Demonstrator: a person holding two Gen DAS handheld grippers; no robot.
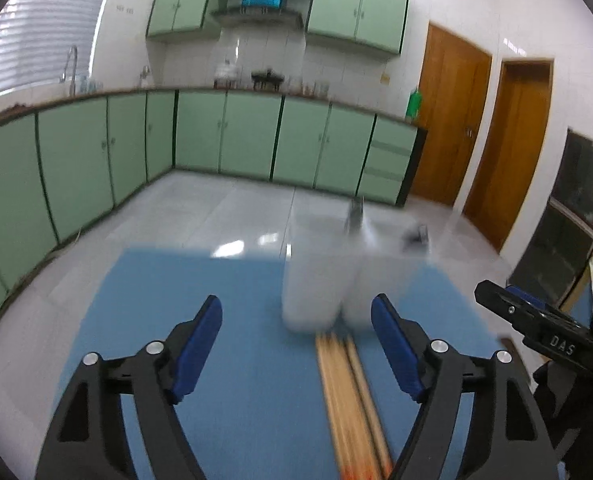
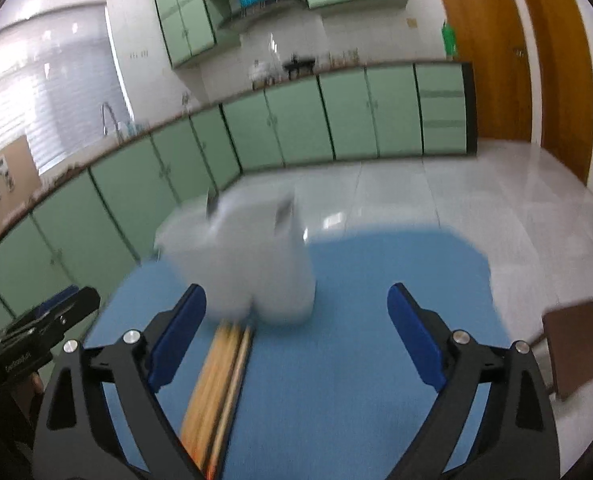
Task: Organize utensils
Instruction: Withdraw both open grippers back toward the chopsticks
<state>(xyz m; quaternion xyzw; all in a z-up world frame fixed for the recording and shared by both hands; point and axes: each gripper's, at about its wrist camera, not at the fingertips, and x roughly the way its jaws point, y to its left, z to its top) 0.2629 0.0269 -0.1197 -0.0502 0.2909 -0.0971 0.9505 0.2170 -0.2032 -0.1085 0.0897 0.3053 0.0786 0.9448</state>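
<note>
Both grippers empty, fingers spread wide: left gripper [image 1: 296, 344] and right gripper [image 2: 296, 332] hover over the blue tabletop [image 1: 156, 320], neither touching anything. Chopsticks [image 1: 348, 400] lie flat as a bundle, tips touching or just short of the base of the white holder [image 1: 316, 280]; motion blur, can't tell which. Holder looks like two joined compartments with dark utensil handles sticking out the top. I read this as the approach step: spread to straddle the bundle. In my left view the sticks sit nearer the right finger [image 1: 396, 348], so I'd re-center first. Risk: the sticks roll apart.
</note>
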